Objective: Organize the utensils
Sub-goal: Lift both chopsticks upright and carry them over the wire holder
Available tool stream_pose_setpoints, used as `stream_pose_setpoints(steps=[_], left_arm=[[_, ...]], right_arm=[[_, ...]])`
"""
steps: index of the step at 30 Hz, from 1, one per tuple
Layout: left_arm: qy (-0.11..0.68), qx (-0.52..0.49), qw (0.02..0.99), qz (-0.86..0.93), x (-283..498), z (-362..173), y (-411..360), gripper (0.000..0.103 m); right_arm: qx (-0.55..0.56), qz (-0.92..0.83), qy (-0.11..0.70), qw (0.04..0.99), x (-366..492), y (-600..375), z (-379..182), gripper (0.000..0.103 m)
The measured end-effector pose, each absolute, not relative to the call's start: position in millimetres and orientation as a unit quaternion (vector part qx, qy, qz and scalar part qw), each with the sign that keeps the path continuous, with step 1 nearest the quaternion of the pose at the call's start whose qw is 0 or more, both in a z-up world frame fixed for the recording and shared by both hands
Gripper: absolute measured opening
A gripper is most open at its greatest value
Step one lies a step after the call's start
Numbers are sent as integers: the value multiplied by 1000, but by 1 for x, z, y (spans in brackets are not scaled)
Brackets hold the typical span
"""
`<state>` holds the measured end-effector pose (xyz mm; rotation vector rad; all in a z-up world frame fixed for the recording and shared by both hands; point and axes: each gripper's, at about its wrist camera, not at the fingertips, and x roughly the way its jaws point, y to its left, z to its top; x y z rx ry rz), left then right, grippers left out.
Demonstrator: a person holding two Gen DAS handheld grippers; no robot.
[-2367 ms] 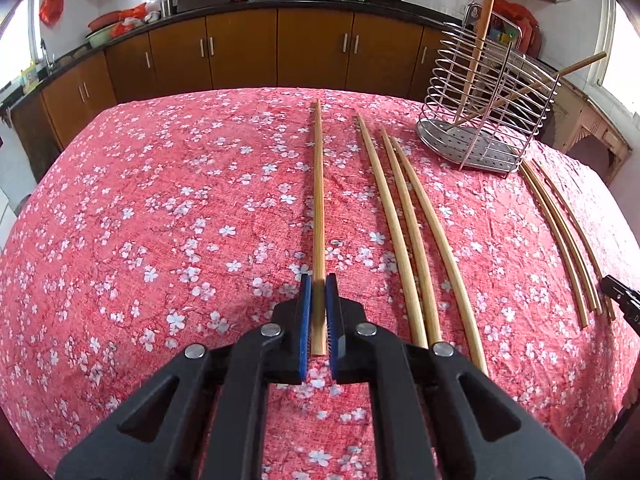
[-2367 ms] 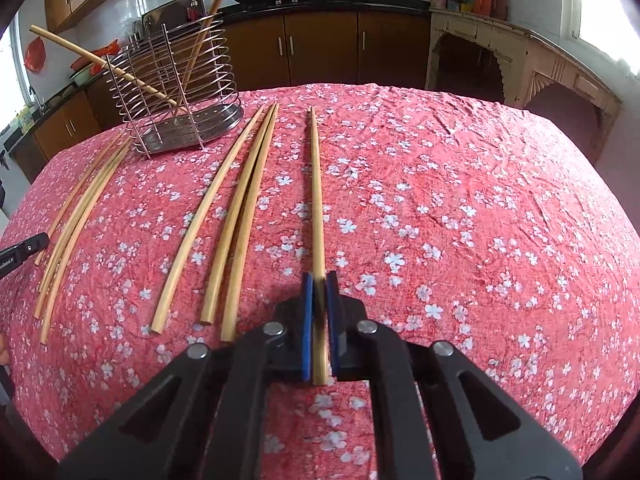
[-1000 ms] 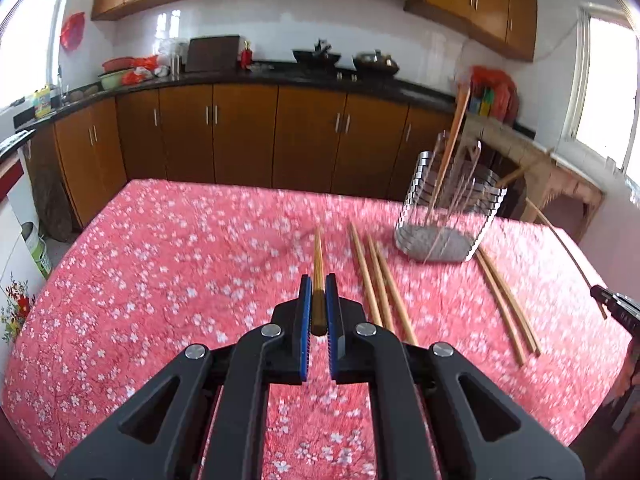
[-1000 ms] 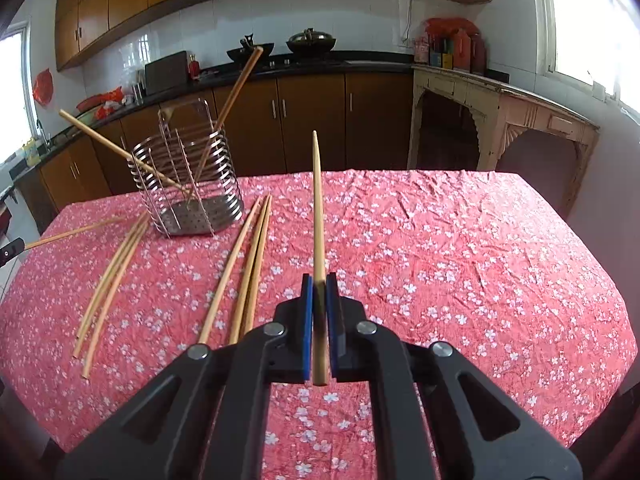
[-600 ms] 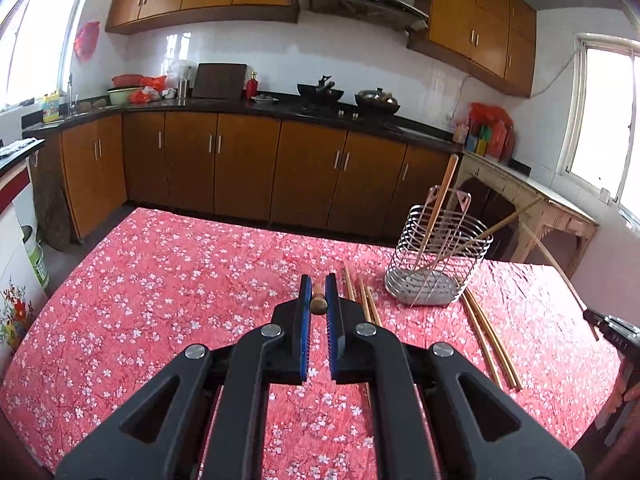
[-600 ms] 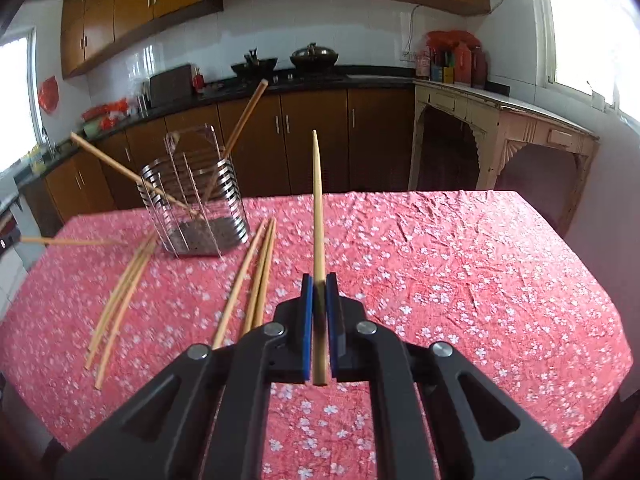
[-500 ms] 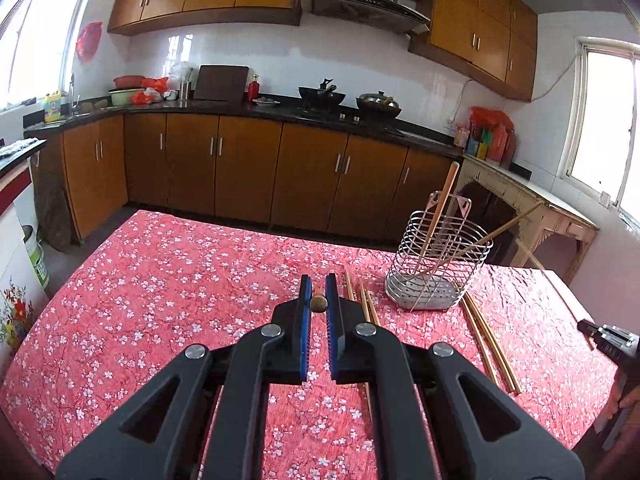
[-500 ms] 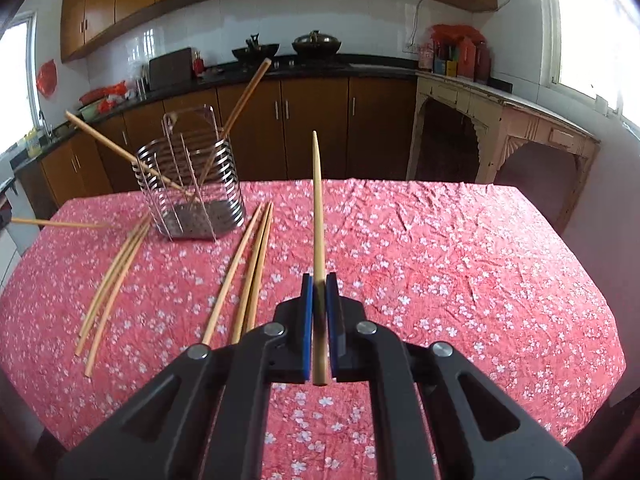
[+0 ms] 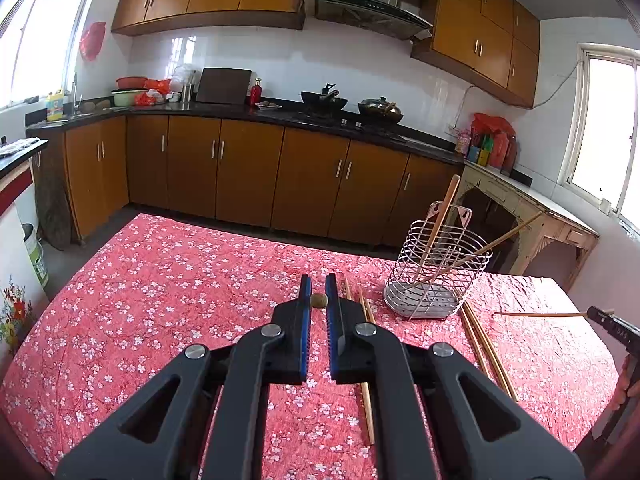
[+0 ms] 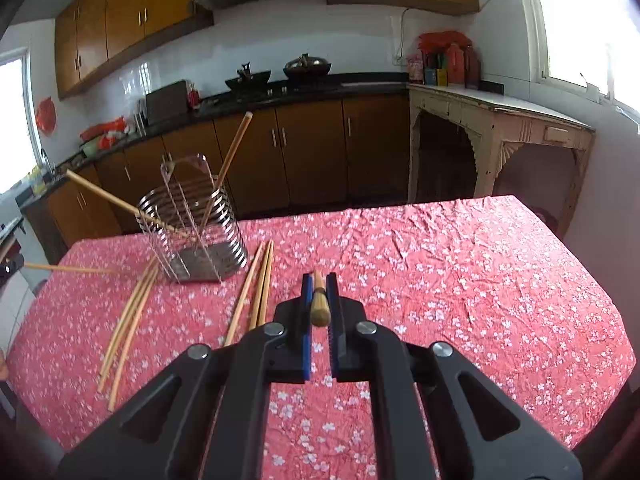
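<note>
Chopsticks are what I'm carrying, one in each gripper, and both sit higher than a second ago, when more of the bench filled my views. My left gripper is clenched on a chopstick seen end-on as a round tip between the pads. My right gripper grasps its chopstick foreshortened, pointing away. Loose chopsticks lie on the bench beside the wire holder, which has two sticks leaning inside.
</note>
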<state>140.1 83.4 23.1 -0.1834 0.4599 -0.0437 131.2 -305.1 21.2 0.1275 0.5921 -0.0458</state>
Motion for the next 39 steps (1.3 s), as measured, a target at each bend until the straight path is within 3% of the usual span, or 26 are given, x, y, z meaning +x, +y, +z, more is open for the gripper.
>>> stream_pose_setpoints(steps=[22,39], left_arm=[[192,-93,976,-36,134,54,80,7],[111,-91,985,-91,123,151,18,7]], right_arm=[[104,-16,213,971,117,-310,69,7],[98,85,143,981,109,-270,172,7]])
